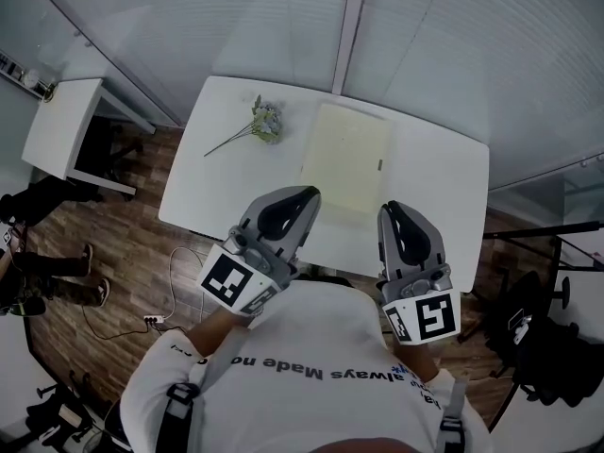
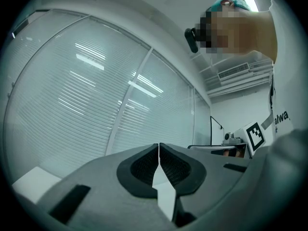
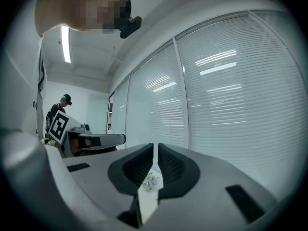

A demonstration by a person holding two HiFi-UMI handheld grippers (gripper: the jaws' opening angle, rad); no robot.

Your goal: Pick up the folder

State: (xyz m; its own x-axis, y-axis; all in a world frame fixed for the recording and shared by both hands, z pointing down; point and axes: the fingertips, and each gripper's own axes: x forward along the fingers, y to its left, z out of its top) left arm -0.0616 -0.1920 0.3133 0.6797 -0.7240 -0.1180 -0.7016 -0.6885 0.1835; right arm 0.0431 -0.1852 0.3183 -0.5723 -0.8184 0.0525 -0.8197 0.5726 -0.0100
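Fingers (image 2: 144, 166) of the left gripper (image 2: 159, 146) are pressed together with nothing between them, and the right gripper (image 3: 155, 146) has its fingers (image 3: 171, 165) closed the same way, empty. In the head view both grippers, left (image 1: 311, 192) and right (image 1: 391, 208), are held side by side, close to the person's white shirt (image 1: 321, 347) and pointing toward the window blinds (image 1: 236, 26).

The folder (image 1: 344, 159), pale yellow, lies flat on the white table (image 1: 208, 173) ahead of the fingertips and between the lines of the two grippers. Seen from above, the left fingertips sit at its near left corner and the right fingertips just off its near right corner; neither pair grips it.

A sprig of flowers (image 1: 264, 121) lies on the table ahead and to the left of the left fingers, beside the folder's far left corner, and shows through the slit under the right fingers (image 3: 151, 181). A small side table (image 1: 61, 125) stands well off to the left.
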